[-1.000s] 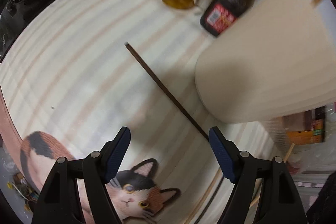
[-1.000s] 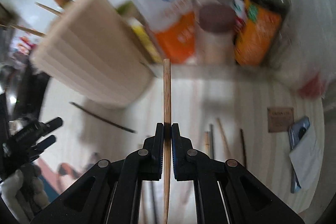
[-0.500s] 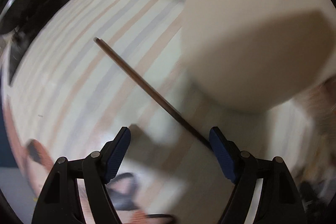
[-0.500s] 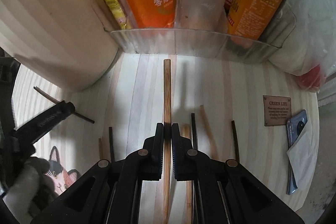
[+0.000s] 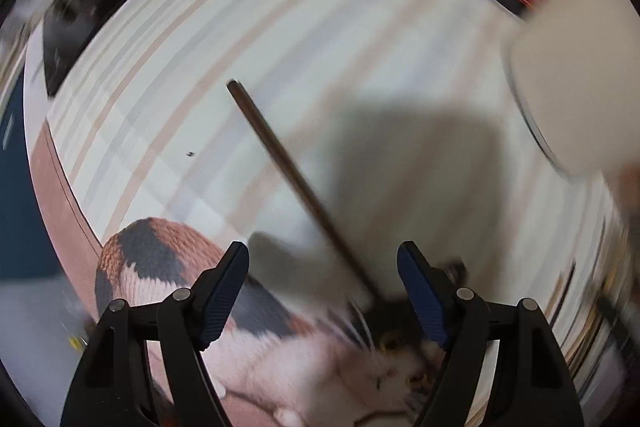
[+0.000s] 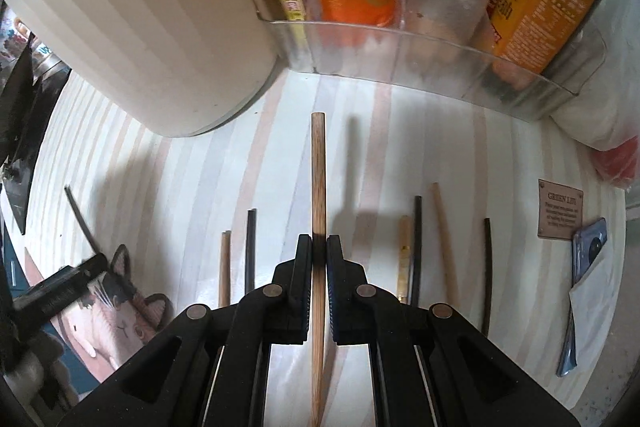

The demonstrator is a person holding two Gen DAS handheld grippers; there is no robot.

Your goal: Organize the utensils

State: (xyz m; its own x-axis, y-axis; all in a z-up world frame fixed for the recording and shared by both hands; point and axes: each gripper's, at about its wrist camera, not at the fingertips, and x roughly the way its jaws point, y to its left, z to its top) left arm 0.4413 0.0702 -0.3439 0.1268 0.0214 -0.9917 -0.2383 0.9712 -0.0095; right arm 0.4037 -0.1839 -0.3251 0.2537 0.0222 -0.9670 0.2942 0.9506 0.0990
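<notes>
The right gripper [image 6: 319,247] is clamped on a light wooden chopstick [image 6: 318,171], which runs straight out ahead of the jaws and points down at the striped mat [image 6: 400,155]. Its tip hangs over the open strip between two groups of chopsticks already lying in a row: a pale one [image 6: 225,267] and a black one [image 6: 250,251] on the left, and several more [image 6: 416,247] on the right. The cream holder [image 6: 140,19] stands up to the left, and the clear tray [image 6: 440,63] of bottles is just behind. The step looks like laying this stick into the row, so I'd keep it parallel with its neighbours, bring it low until it rests flat in the gap, and only then let go, so it doesn't roll or bounce onto the others. The left gripper [image 5: 322,291] hangs wide and empty, pointing down over a dark chopstick [image 5: 296,183] that lies alone at a slant, its near end running between the fingers close to the right pad [image 5: 420,291], by the cat picture [image 5: 168,259]. That view is blurred. For a clean pick I'd centre the jaws across the stick, square to it, settle first, then close.
</notes>
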